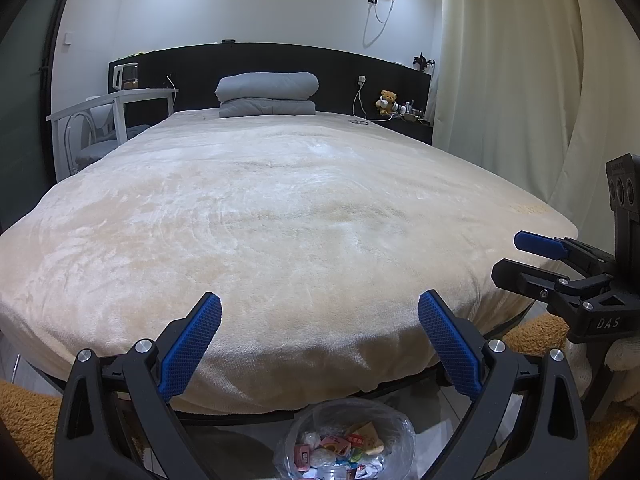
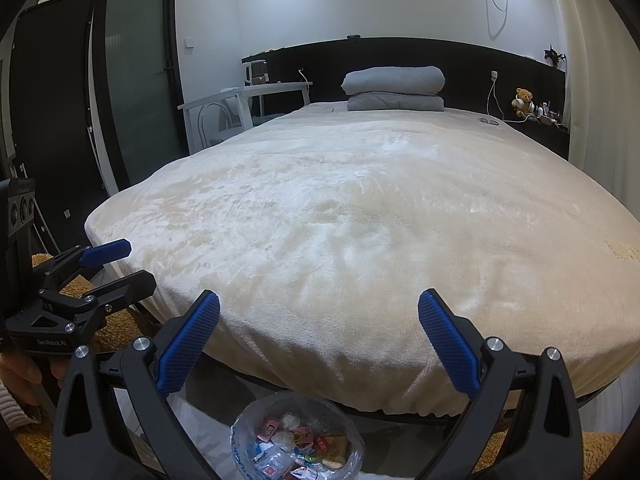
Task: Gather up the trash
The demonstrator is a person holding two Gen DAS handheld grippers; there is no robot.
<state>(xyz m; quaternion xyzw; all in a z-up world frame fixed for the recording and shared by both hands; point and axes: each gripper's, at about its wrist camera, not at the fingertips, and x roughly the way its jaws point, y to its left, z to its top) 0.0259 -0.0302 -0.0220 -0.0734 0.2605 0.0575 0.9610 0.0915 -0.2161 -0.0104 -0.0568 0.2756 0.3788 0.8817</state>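
The trash is lying heaped inside a clear-lined bin on the floor, just below the foot of the bed and between the two tongs. It is showing as small wrappers, pink packets and crumpled paper; the heap has no single long axis, and the bin's mouth is facing straight up, its rim reading as round in both wrist views.

Judging from how things lie, the collecting is looking close to finished: the cream blanket is showing no litter anywhere across its top, and the only trash in sight is already in the bin. Whether more is waiting on the floor outside these views cannot be told.

The left tongs are hanging spread wide above the bin, gripping nothing. The right tongs are likewise spread and empty, hovering just beside them. Farther out, folded grey bedding is resting against the dark headboard.
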